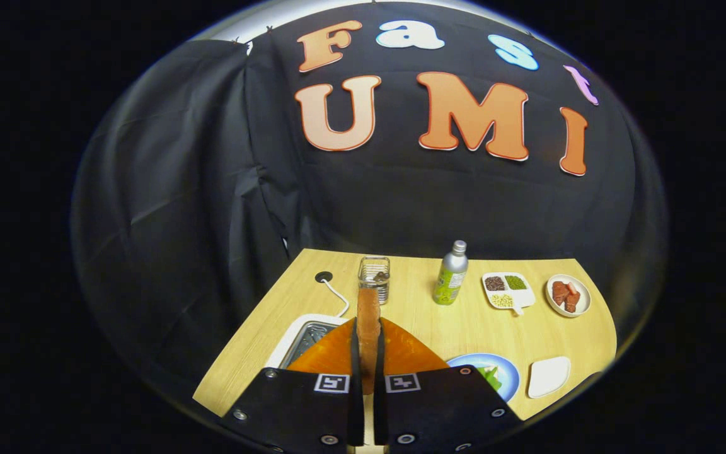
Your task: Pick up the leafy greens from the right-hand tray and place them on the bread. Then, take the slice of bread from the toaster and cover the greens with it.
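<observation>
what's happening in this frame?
The gripper is shut on the slice of bread, held edge-on between the fingers above the white toaster. Greens already lie on the blue plate just ahead to the right, next to an empty white tray. Covering the greens is not yet done. A bottle and snack dishes sit farther back.

We look from one fisheye camera that rides on the gripper, just behind its two fingers, and faces forward along them. It sits above the near edge of the tabletop and looks slightly down across it toward the black cloth wall at the back. The fingers are very near to the lens, while the bottle and the small dishes stand far ahead.
</observation>
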`<move>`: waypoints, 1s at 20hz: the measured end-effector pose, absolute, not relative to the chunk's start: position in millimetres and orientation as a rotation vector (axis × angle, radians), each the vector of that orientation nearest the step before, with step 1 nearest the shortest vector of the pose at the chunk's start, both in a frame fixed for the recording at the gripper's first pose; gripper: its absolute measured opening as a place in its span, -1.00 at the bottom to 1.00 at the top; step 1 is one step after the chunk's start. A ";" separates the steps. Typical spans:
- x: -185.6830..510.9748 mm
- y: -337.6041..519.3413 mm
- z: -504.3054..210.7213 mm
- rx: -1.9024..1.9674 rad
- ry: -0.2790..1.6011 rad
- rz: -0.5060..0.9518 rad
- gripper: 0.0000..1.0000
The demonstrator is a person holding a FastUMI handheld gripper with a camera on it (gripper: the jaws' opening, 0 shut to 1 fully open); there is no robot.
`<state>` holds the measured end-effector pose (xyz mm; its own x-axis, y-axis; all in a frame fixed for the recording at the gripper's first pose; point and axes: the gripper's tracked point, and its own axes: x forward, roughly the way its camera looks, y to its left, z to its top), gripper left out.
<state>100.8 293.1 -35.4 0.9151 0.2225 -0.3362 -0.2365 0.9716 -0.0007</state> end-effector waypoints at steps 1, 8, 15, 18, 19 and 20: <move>101.9 283.4 -37.6 -0.041 0.343 0.223 -0.87; 108.2 220.3 -73.2 -0.040 0.384 0.141 -0.87; 116.9 180.8 -114.4 -0.041 0.437 0.140 -0.87; 122.1 171.3 -132.6 -0.042 0.460 0.161 -0.87; 123.2 169.1 -138.2 -0.037 0.466 0.167 -0.87; 124.6 167.6 -143.8 -0.032 0.474 0.175 -0.87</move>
<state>124.6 167.6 -143.8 0.8752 0.1600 -0.4564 -0.1747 0.9846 0.0101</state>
